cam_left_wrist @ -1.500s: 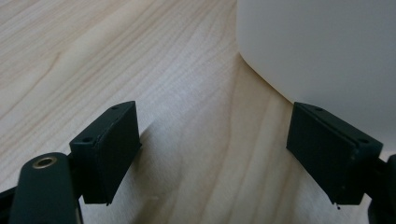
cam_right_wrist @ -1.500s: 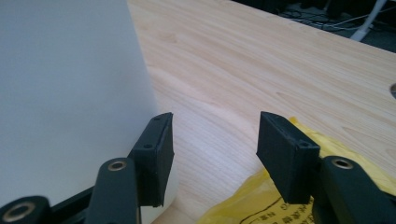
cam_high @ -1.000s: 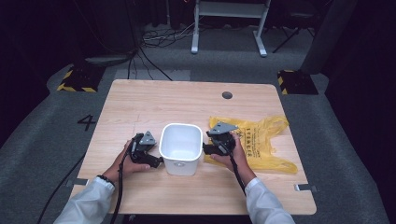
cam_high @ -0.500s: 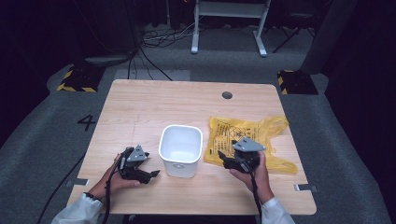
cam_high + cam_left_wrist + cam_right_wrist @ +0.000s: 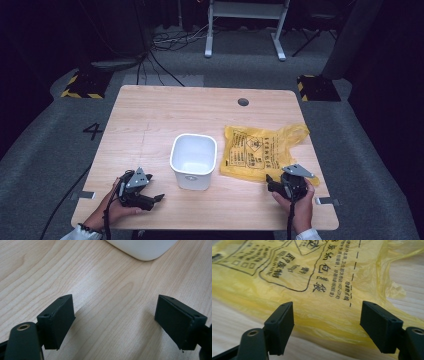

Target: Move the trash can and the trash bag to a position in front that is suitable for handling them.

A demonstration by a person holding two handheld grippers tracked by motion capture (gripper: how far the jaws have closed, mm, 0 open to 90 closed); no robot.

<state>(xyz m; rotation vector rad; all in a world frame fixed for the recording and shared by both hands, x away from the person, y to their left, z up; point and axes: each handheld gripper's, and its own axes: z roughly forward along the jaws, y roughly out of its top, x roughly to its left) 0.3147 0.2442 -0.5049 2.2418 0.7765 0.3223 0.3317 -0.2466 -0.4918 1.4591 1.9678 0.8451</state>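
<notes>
A white plastic bin (image 5: 194, 160) stands upright and empty in the middle of the wooden table (image 5: 150, 115). Right of it lies a flat yellow bag (image 5: 255, 150) with black print. My left gripper (image 5: 156, 198) rests near the front left edge, open, pointing right toward the bin, apart from it. Its view shows bare wood between the jaws (image 5: 115, 322) and the bin's bottom corner (image 5: 142, 248) ahead. My right gripper (image 5: 270, 181) sits at the bag's near right corner. Its jaws (image 5: 327, 327) have just been opening and stand wide over the bag's edge (image 5: 312, 277), not pressing it.
A round cable hole (image 5: 243, 102) sits near the table's far edge. Beyond the table are a white metal stand (image 5: 245, 20), cables on the grey floor and black-yellow striped blocks (image 5: 80, 85). Bare wood lies left of and behind the bin.
Both hands have drawn back from the bin's sides toward the table's front edge. The left went down-left; the right went right to the bag's near corner, its jaws wider.
</notes>
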